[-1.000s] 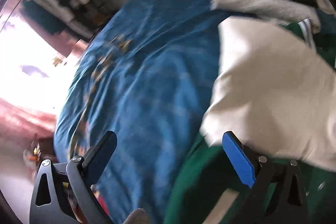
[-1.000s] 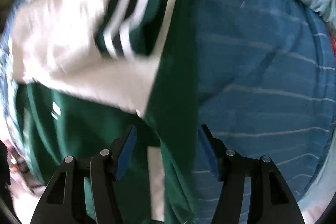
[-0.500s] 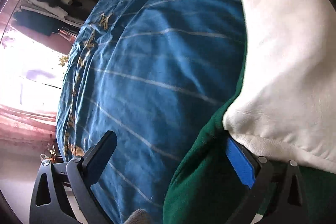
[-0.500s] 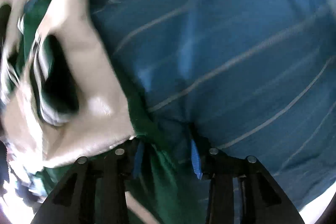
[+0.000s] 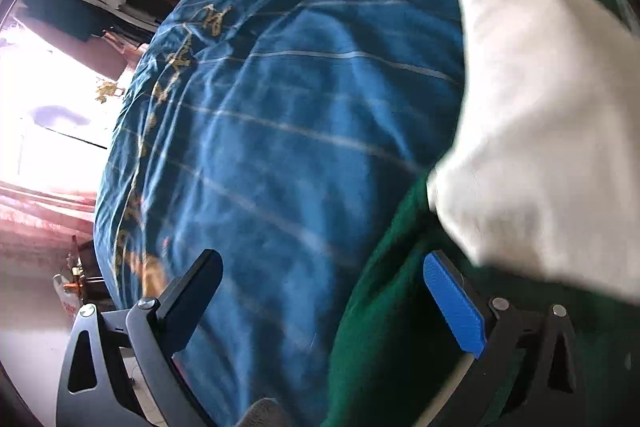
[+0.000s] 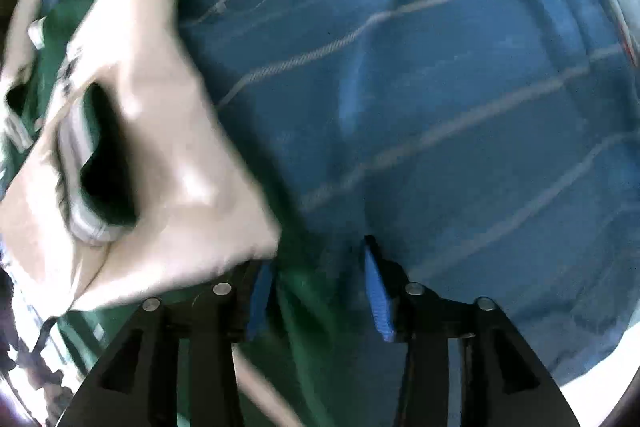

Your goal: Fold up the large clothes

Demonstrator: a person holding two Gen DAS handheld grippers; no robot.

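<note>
On the blue striped bed cover [image 5: 304, 131] lies the big green jacket with white sleeves [image 6: 152, 163]. The right gripper [image 6: 316, 287] has come down low and pinched in a little around the green edge. The left gripper [image 5: 320, 291] stays wide open, holding nothing. I think a fold starts next.

On the left gripper [image 5: 320, 291], black triangular-cutout frames with silver screws are seen; one finger is faced with a blue pad [image 5: 454, 309], the other appears dark. On the right gripper [image 6: 318, 291], black frames, silver screws and two blue pads [image 6: 378, 297] are shown.
</note>
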